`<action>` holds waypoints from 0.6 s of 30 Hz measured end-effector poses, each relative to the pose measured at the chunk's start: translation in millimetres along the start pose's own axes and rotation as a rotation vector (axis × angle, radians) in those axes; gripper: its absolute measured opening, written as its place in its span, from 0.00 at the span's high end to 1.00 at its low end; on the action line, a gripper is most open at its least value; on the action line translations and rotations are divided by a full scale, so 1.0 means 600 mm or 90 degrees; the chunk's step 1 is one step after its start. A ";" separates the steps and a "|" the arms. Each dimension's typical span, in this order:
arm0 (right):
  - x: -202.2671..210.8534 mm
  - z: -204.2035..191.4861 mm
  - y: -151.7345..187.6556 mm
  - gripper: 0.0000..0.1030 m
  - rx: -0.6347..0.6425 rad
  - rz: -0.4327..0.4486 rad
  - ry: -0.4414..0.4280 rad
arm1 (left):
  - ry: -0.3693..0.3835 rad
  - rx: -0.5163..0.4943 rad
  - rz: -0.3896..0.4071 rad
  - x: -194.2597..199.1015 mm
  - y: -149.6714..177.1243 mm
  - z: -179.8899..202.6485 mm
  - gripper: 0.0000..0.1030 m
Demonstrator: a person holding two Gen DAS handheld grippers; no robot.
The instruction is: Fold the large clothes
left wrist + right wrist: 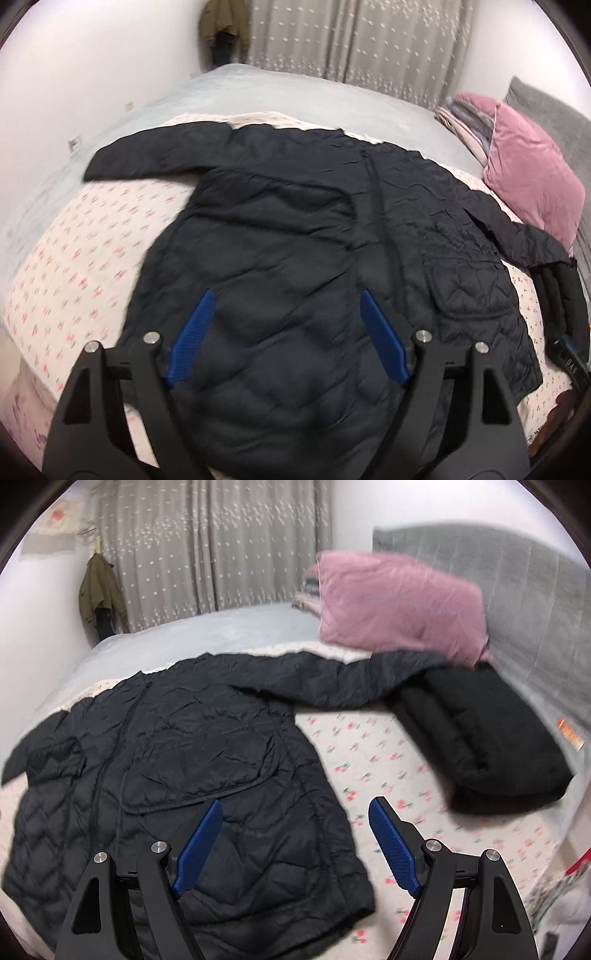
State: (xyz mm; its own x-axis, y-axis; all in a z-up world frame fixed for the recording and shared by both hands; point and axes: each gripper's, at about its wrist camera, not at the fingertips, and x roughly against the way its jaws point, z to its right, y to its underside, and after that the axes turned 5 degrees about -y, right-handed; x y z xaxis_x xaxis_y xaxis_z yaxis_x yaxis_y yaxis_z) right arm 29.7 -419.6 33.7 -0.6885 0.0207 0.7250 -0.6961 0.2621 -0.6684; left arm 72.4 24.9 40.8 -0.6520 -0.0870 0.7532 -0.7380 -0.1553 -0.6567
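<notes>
A large black quilted jacket (pixel 295 229) lies spread flat on the flowered bed sheet (pixel 81 243), front up, both sleeves stretched out to the sides. My left gripper (pixel 286 299) hovers above the jacket's lower body, its blue pads wide apart with nothing between them. In the right wrist view the same jacket (pixel 184 760) fills the left half, one sleeve reaching right toward a folded black garment (pixel 487 746). My right gripper (pixel 297 806) is open over the jacket's right hem edge and the sheet (pixel 380 753), holding nothing.
A pink pillow (pixel 399 602) leans against the grey padded headboard (pixel 517 590), with folded bedding behind it. Grey curtains (pixel 207 546) hang at the back. An olive coat (pixel 98 590) hangs in the corner. The bed's far part is a grey cover (pixel 295 92).
</notes>
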 end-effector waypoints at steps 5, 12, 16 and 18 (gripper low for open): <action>-0.074 0.021 -0.033 0.20 -0.047 -0.062 -0.009 | 0.031 -0.028 -0.060 -0.084 -0.043 0.083 0.21; -0.157 0.064 -0.093 0.20 -0.077 -0.098 0.009 | -0.003 -0.069 -0.092 -0.192 -0.039 0.105 0.21; -0.192 0.097 -0.136 0.20 -0.090 -0.093 0.044 | -0.028 -0.071 -0.093 -0.209 -0.040 0.082 0.21; -0.209 0.108 -0.152 0.20 -0.077 -0.085 0.068 | -0.022 -0.059 -0.096 -0.212 -0.045 0.072 0.21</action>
State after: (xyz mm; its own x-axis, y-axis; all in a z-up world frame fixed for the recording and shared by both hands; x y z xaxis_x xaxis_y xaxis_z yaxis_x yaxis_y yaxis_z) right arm 166.2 -508.8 -7.1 -0.5616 0.0784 0.8237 -0.7456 0.3836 -0.5449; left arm 182.6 -2.4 -35.5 -0.5274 -0.1028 0.8434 -0.8409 -0.0783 -0.5354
